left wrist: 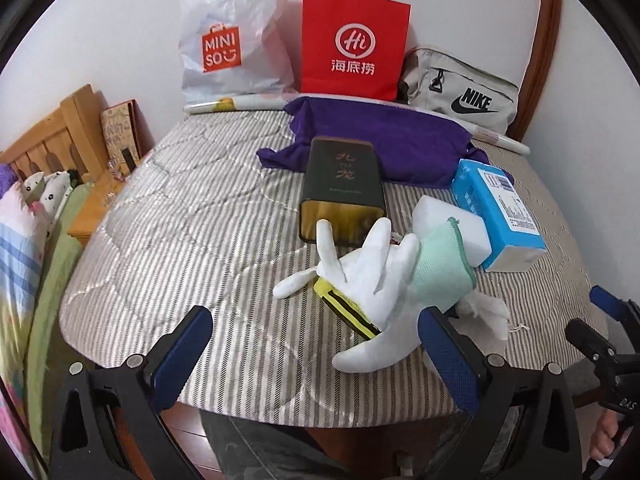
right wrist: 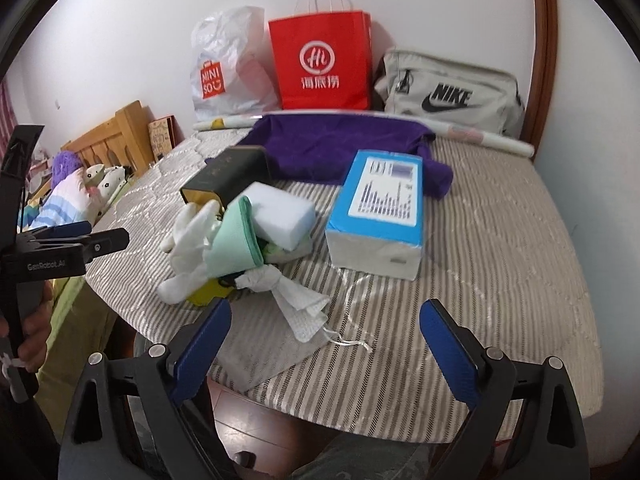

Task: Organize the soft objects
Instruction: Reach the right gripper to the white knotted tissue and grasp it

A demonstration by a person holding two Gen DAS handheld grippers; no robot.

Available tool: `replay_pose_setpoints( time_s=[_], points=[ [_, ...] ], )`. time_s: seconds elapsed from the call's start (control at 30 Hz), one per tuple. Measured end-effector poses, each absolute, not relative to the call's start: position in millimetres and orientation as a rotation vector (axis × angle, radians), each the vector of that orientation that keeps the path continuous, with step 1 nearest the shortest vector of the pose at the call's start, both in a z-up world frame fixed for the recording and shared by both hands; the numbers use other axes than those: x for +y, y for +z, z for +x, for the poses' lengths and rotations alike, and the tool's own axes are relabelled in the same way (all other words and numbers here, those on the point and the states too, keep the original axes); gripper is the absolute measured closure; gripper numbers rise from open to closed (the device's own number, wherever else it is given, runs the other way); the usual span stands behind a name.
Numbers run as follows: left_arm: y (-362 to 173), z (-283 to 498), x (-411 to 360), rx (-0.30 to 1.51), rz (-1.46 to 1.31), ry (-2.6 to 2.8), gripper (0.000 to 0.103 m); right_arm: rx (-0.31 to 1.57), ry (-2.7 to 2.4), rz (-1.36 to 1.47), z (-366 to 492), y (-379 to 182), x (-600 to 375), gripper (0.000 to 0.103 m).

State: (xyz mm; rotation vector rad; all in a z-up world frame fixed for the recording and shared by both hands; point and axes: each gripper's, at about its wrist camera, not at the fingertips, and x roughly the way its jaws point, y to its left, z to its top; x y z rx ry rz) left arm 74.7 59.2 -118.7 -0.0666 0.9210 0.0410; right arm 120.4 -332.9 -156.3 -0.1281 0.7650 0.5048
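Note:
A white glove with a green cuff (left wrist: 380, 276) (right wrist: 208, 240) lies on the striped table cover, over a yellow-and-black item (left wrist: 344, 306). A white sponge block (left wrist: 460, 228) (right wrist: 280, 212), a crumpled white tissue (right wrist: 296, 300) (left wrist: 484, 312), a purple cloth (left wrist: 380, 140) (right wrist: 332, 148) and a blue tissue pack (left wrist: 500, 212) (right wrist: 380, 208) lie nearby. My left gripper (left wrist: 316, 340) is open, just short of the glove. My right gripper (right wrist: 324, 336) is open, just short of the tissue.
A dark tin box (left wrist: 344, 184) (right wrist: 228, 176) lies on its side behind the glove. A Miniso bag (left wrist: 232, 40), a red paper bag (left wrist: 352, 44) and a grey Nike bag (left wrist: 460, 88) stand along the wall. A wooden headboard (left wrist: 60, 140) is at left.

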Motion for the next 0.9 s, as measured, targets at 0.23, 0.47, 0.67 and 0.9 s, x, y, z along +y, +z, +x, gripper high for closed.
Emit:
replay_pose_setpoints(
  time_s=[0.23, 0.47, 0.67, 0.9],
  points=[
    [-137, 85, 52, 0.892, -0.058, -0.024, 0.000, 0.872, 0.559, -0.019, 152, -189, -332, 0.011],
    [-148, 99, 48, 0.904, -0.095, -0.113, 0.000, 0.867, 0.630, 0.001, 161, -202, -326, 0.020],
    [-163, 108, 46, 0.947, -0.063, -0.116, 0.000, 0.805, 0.719, -0.123, 155, -205, -299, 0.020],
    [-163, 109, 54, 0.949, -0.032, -0.094, 0.000, 0.797, 0.760, -0.237, 167, -222, -272, 0.021]
  ],
)
